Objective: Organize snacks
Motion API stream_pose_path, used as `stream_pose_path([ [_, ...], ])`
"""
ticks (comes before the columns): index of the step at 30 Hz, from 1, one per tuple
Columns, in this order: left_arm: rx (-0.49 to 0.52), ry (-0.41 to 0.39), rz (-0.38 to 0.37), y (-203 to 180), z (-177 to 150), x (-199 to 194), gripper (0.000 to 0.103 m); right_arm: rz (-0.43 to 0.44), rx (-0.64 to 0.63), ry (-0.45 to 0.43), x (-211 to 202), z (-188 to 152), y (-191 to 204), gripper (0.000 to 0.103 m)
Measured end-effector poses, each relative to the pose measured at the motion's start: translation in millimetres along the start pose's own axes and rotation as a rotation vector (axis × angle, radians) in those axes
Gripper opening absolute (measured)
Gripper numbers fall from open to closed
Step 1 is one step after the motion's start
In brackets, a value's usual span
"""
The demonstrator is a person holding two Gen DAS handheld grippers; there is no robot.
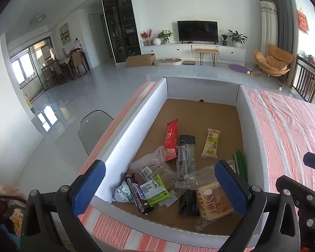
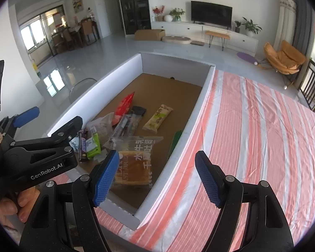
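Both jaws gape empty: left gripper [image 1: 159, 187] above the milk toast bread [image 1: 212, 201] in the white box [image 1: 124, 138]; right gripper [image 2: 157, 178] should keep clear of the box's wall.

Both tongs are matte black plastic frames with triangular cut-outs and round silver screw heads at the joints, each finger faced with a blue, finely dimpled pad [image 1: 88, 187]. In the right wrist view the left tongs [image 2: 44, 138] bear white "GenRobot.AI" lettering, with bare fingertips [image 2: 23, 205] showing pale nails wrapped beneath.
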State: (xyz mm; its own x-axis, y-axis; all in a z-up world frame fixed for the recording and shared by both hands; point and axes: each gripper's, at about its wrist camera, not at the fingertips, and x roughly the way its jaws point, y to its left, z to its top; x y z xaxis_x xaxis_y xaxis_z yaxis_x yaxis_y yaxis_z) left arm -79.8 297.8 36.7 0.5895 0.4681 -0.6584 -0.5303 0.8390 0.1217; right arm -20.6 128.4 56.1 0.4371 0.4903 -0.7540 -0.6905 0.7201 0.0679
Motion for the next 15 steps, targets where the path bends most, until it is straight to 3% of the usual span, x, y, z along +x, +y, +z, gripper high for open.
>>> stream_pose_path([
  [8, -0.006, 0.008, -0.004, 1.4, -0.4, 0.9, 0.103, -0.006, -0.002, 0.004, 1.4, 0.1, 2.0, 0.078],
  [15, -0.025, 0.027, -0.057, 2.4, -5.5, 5.0, 0.103, -0.002, -0.002, 0.006, 2.0, -0.2, 4.9, 0.078],
])
